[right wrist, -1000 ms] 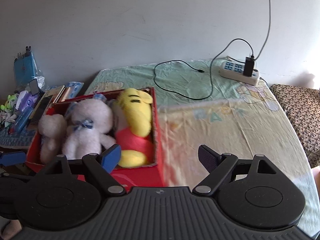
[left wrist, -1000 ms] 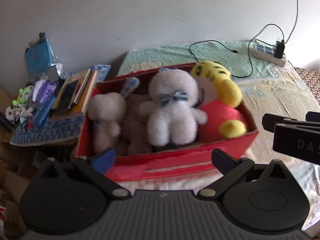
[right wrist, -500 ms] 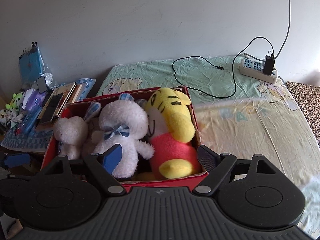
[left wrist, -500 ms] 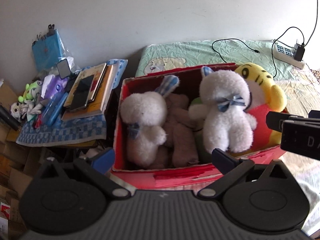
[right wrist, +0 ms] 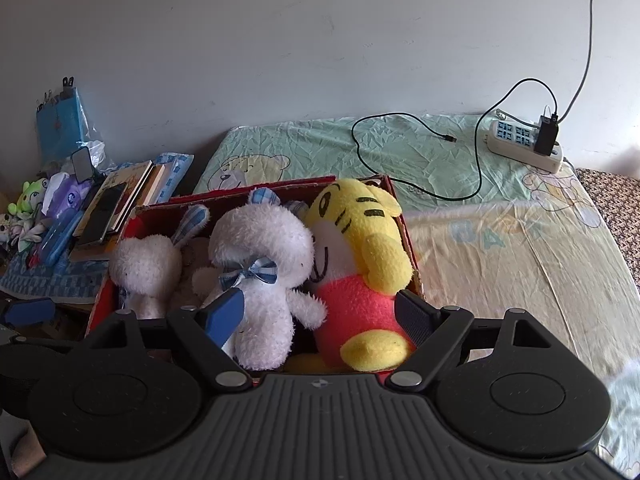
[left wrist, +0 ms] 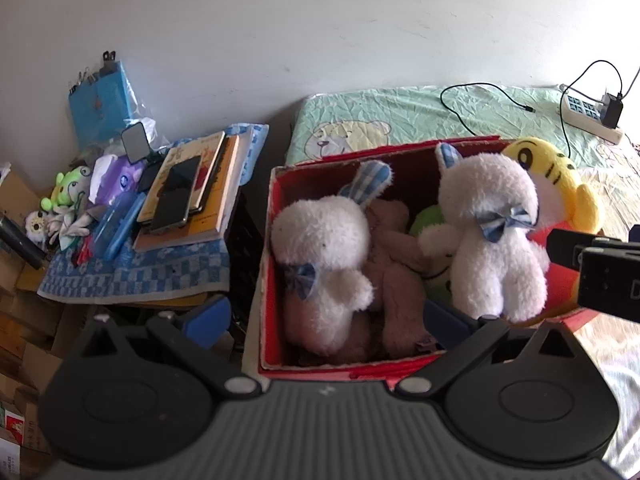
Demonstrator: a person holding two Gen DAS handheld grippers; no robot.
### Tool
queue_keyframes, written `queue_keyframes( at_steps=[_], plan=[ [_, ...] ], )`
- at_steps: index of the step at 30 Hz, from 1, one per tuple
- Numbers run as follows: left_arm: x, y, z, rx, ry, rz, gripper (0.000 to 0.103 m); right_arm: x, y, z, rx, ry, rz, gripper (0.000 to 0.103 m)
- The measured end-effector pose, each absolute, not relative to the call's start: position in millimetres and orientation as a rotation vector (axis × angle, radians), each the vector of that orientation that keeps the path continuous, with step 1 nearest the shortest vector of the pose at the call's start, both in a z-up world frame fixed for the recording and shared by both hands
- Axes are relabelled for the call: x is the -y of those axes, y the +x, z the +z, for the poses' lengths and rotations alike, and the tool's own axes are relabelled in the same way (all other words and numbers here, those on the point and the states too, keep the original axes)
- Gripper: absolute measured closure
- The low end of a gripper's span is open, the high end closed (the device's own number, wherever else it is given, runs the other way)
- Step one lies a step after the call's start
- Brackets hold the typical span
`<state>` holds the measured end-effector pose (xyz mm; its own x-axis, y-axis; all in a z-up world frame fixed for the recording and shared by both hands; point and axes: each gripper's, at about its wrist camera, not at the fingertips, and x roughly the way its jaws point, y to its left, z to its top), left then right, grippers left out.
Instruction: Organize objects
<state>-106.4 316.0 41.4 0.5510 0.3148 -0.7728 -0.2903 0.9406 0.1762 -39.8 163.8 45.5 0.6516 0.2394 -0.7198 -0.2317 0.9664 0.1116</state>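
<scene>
A red cardboard box (left wrist: 336,366) (right wrist: 410,244) sits on the bed and holds plush toys: two white bunnies with blue bows (left wrist: 324,256) (left wrist: 494,236) (right wrist: 264,264), a brown plush (left wrist: 394,264), a green one (left wrist: 430,224) and a yellow tiger in red (right wrist: 360,256) (left wrist: 560,184). My left gripper (left wrist: 326,318) is open and empty over the box's near left part. My right gripper (right wrist: 320,312) is open and empty over the tiger and the right bunny; its body shows at the right edge of the left wrist view (left wrist: 600,276).
Left of the bed a side table with a blue checked cloth (left wrist: 132,276) carries books with a phone on top (left wrist: 188,196), a blue case, small toys (left wrist: 66,196) and a blue bag (left wrist: 106,104). A power strip (right wrist: 524,146) and black cable (right wrist: 420,160) lie on the bedsheet.
Both views have shifted left: the box now sits more to the right and nearer, and the side table shows more fully. Both grippers stay open and empty.
</scene>
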Motion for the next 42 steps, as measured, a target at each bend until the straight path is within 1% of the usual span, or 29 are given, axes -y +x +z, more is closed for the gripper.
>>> queue_keyframes(
  at_steps=[11, 26, 42],
  plan=[
    [-322, -96, 31, -0.939, -0.022, 0.387, 0.000, -162, -27, 36, -0.836, 0.025, 0.293, 0.020],
    [-318, -81, 24, -0.937, 0.018, 0.379, 0.000, -162, -16, 31, -0.829, 0.032, 0.266, 0.020],
    [-319, -84, 19, -0.944, -0.019, 0.390, 0.000, -168, -17, 27, -0.817, -0.002, 0.243, 0.020]
  ],
)
